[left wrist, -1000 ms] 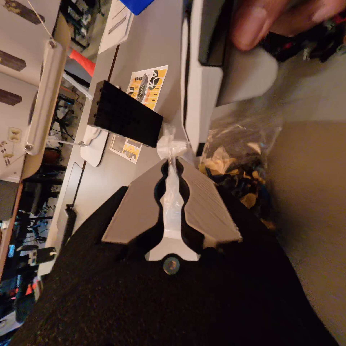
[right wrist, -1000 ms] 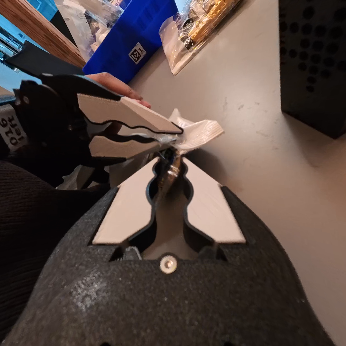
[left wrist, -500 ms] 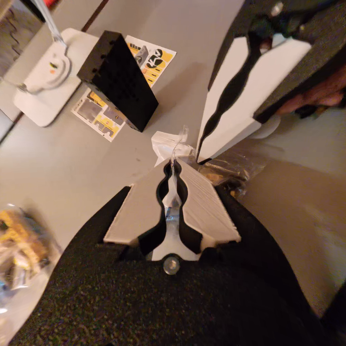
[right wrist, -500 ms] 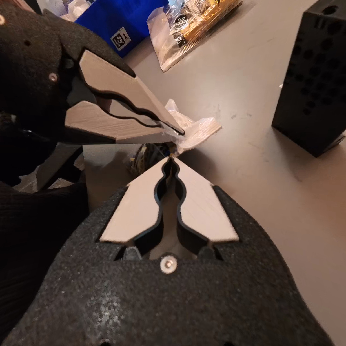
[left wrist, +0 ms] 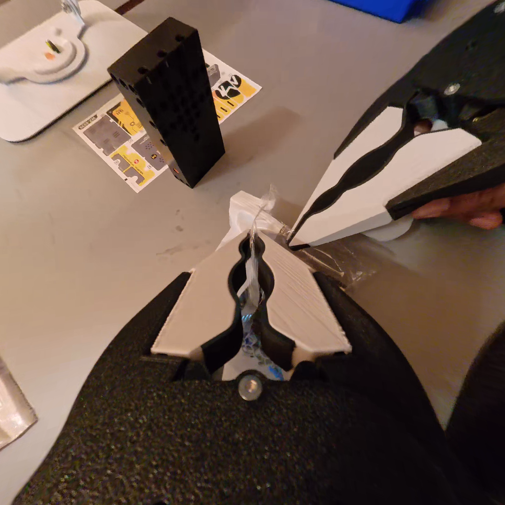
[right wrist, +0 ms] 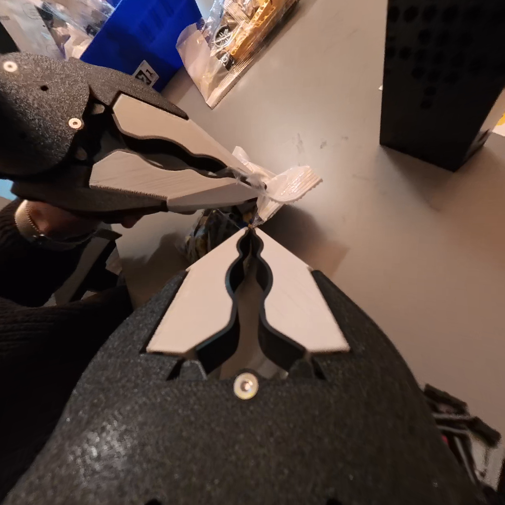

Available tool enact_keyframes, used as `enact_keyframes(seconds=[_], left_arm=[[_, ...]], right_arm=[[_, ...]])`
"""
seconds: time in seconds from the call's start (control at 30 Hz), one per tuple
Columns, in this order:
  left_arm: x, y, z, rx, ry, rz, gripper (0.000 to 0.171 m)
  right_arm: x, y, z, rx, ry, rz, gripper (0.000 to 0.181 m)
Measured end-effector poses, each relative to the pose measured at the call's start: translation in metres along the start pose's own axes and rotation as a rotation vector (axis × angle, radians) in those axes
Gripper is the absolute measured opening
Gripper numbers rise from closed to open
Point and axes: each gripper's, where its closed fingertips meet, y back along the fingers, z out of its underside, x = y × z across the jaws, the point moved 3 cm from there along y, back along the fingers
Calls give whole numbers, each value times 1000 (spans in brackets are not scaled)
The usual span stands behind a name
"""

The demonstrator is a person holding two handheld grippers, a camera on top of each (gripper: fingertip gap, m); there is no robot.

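Observation:
A clear plastic bag of small dark, yellow and blue parts [right wrist: 210,232] hangs just above the grey table [left wrist: 82,246]. My left gripper [left wrist: 254,235] is shut on the bag's white crimped top edge [left wrist: 243,205], with plastic running back between its jaws. My right gripper [right wrist: 250,229] is shut, its tips pinching the bag's film just below that edge [right wrist: 289,185]. The two grippers' tips nearly touch. The right gripper shows in the left wrist view [left wrist: 291,242], the left one in the right wrist view [right wrist: 255,187]. A hand [left wrist: 464,207] holds the right gripper.
A tall black block with holes [left wrist: 175,109] stands on a yellow and grey sticker sheet [left wrist: 235,90] just beyond the bag. A white base plate [left wrist: 41,82] lies far left. A blue bin [right wrist: 142,41] and another bag of yellow parts [right wrist: 240,41] sit farther back. My left and right fingertips are right by each other. About 35 cm separates my left fingertips from the white base plate [left wrist: 41,82].
The left gripper has swung from a sideways tilt to look down on the table. The right gripper's hold has slid from deep between its jaws out to the tips. Both stay shut on the bag.

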Motion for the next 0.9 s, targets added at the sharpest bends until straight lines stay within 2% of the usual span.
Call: enact_keyframes(seconds=[0.1,0.3,0.43,0.5,0.57,0.67,0.77,0.9], left_arm=[[-1,-2,-1,51,144,56,0],[6,-5,-1,50,227,105,0],[6,9,-12,121,344,165,0],[5,13,-14,140,385,176,0],[7,11,-10,125,400,177,0],[15,10,-12,155,478,249,0],[14,13,-12,162,457,228,0],[13,16,-11,162,370,147,0]], right_arm=[[2,5,0,1,14,62,0],[4,10,7,10,-20,55,0],[6,21,-9,142,-82,-45,0],[4,21,-12,160,-91,-77,12],[3,13,-10,130,-53,-45,34],[-4,5,-10,118,-23,-55,16],[1,8,-11,130,21,-7,0],[-4,7,-9,121,70,15,0]])
